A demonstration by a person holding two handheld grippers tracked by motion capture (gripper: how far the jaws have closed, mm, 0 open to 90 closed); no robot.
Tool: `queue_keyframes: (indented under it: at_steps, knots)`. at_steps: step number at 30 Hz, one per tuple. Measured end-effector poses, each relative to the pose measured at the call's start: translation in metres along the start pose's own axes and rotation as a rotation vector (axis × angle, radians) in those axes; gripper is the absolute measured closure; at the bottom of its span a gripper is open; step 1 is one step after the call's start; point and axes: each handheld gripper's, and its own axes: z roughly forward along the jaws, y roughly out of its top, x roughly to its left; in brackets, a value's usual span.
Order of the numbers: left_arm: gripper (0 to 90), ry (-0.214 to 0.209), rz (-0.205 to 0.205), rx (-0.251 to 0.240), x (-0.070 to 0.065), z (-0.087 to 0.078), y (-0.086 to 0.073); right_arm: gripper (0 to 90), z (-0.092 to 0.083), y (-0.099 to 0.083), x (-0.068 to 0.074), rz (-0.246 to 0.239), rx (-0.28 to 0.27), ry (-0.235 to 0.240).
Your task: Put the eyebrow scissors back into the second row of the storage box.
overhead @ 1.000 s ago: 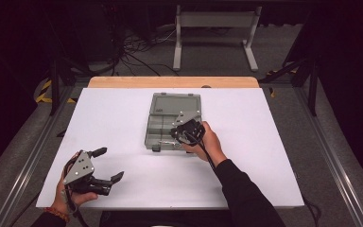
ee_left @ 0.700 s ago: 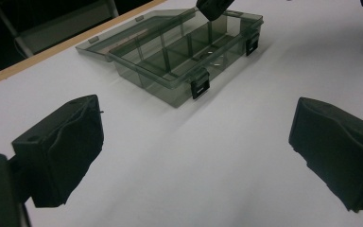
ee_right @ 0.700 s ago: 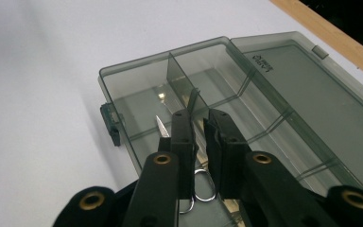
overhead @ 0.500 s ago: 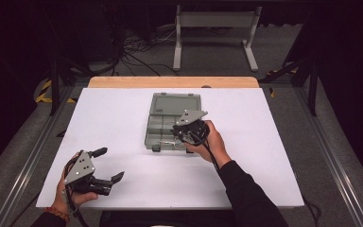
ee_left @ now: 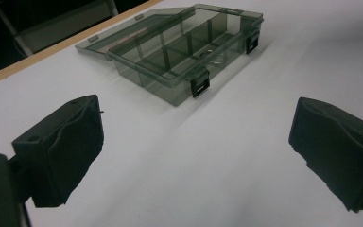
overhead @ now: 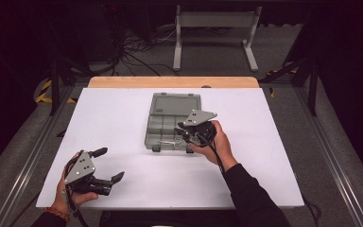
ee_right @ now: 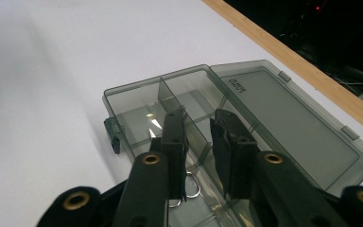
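1. A smoky grey organiser box [overhead: 172, 124] lies near the middle of the white surface [overhead: 118, 118], its lid [overhead: 176, 103] folded flat open toward the far wooden edge
2. The right hand-held gripper [overhead: 189, 135] hangs over the near right corner of the box, held by the person's right hand [overhead: 217, 144]; in the right gripper view [ee_right: 199, 142] its jaws have just been opening and now stand a narrow gap apart, with nothing pinched between the pads
3. A small metal clip [ee_right: 189, 187] lies in the near compartment just under those jaws (in the high view it shows as a thin silvery piece [overhead: 170, 142] at the box's front row)
4. The left hand-held gripper [overhead: 108, 165] rests low at the near left corner of the surface, well apart from the box, jaws wide apart and holding nothing; in the left gripper view [ee_left: 194, 142] the two black pads frame bare white surface, the box [ee_left: 179, 52] beyond them
5. Two black latches [ee_left: 200, 87] sit on the box's near wall
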Motion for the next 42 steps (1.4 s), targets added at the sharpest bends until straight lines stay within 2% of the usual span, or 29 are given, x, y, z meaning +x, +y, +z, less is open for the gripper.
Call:
queue_keyframes:
  at_steps: [8,14,24,30,34,36,42]
  knots:
    - [4.7,-0.001,-0.003,0.002,0.000,0.001,0.000,59.9,-0.006,-0.004,-0.001,0.028,-0.016,-0.023]
    - [4.7,-0.002,-0.003,0.002,0.000,0.001,0.000,42.2,-0.008,-0.006,-0.001,0.045,-0.034,-0.053]
    - [4.7,-0.003,-0.006,-0.001,0.000,0.000,0.000,12.4,-0.012,-0.007,0.001,0.038,-0.051,-0.128]
    - [4.7,0.002,-0.008,-0.003,0.001,-0.001,0.000,5.9,-0.018,-0.011,-0.003,0.060,-0.073,-0.140]
    - [4.6,0.001,-0.007,-0.002,0.001,0.000,0.000,5.7,-0.022,-0.013,-0.004,0.060,-0.077,-0.151]
    - [4.6,0.001,-0.006,-0.002,0.001,0.000,0.000,5.8,-0.025,-0.014,-0.005,0.070,-0.091,-0.142]
    - [4.3,-0.001,-0.006,0.000,0.001,0.000,0.000,6.2,-0.034,-0.015,-0.006,0.065,-0.116,-0.171]
